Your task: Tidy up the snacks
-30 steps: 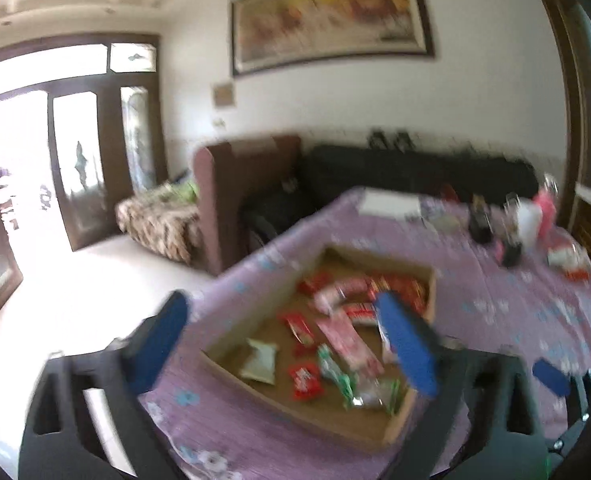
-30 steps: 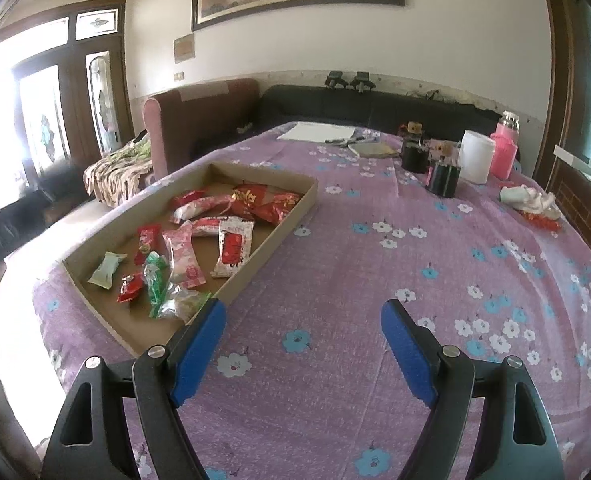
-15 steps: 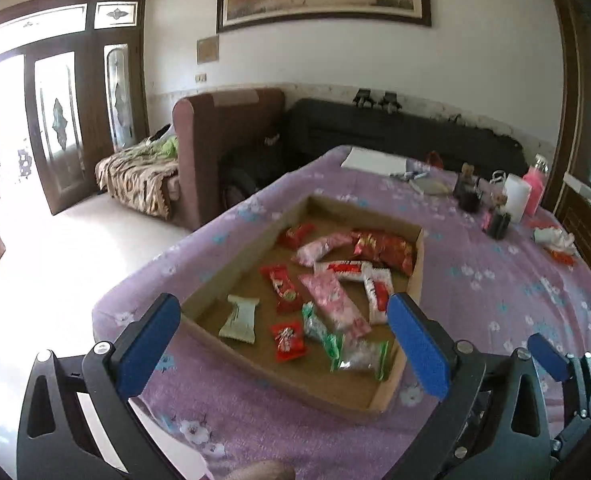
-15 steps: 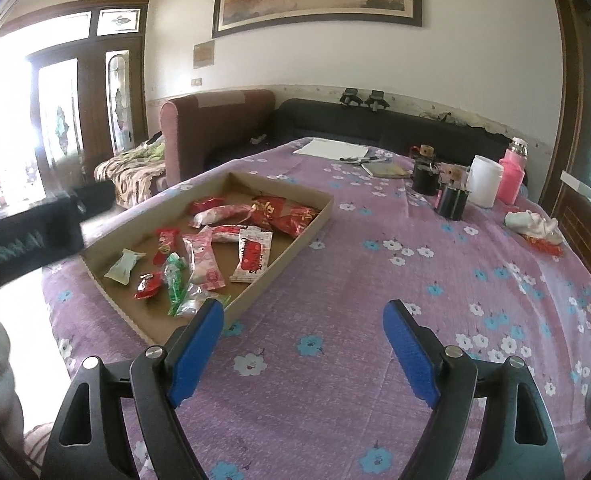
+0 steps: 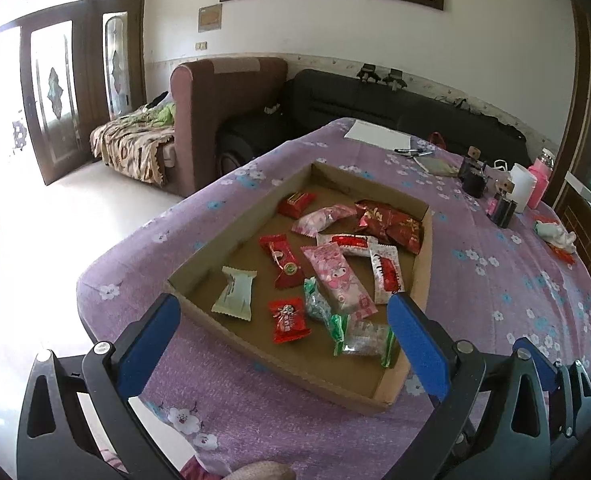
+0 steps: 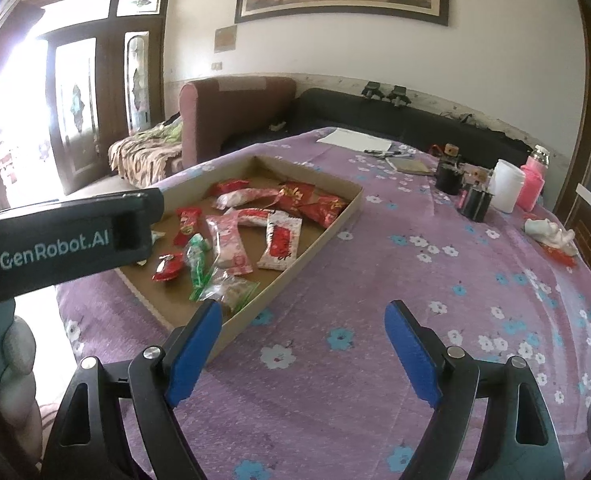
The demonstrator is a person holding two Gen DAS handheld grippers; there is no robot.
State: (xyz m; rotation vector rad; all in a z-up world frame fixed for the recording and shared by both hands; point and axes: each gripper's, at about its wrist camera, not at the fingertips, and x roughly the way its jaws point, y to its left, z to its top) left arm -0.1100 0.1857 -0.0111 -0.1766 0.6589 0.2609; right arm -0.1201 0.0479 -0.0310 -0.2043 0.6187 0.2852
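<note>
Snack packets point(image 5: 337, 272) lie in a cardboard tray point(image 5: 231, 220) on the table point(image 6: 375, 280).

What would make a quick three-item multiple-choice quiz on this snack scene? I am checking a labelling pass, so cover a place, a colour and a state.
1. Where do the snacks lie?
A. in the cardboard tray
B. on the sofa
C. on the floor

2. What colour is the tablecloth?
A. green
B. purple with flowers
C. plain white

3. How does the right gripper stand?
A. shut on a packet
B. shut on nothing
C. open, holding nothing

Answers:
1 A, the packets all sit inside the cardboard tray.
2 B, the tablecloth is purple with small flowers.
3 C, the right gripper has its jaws wide apart over bare cloth.
</note>
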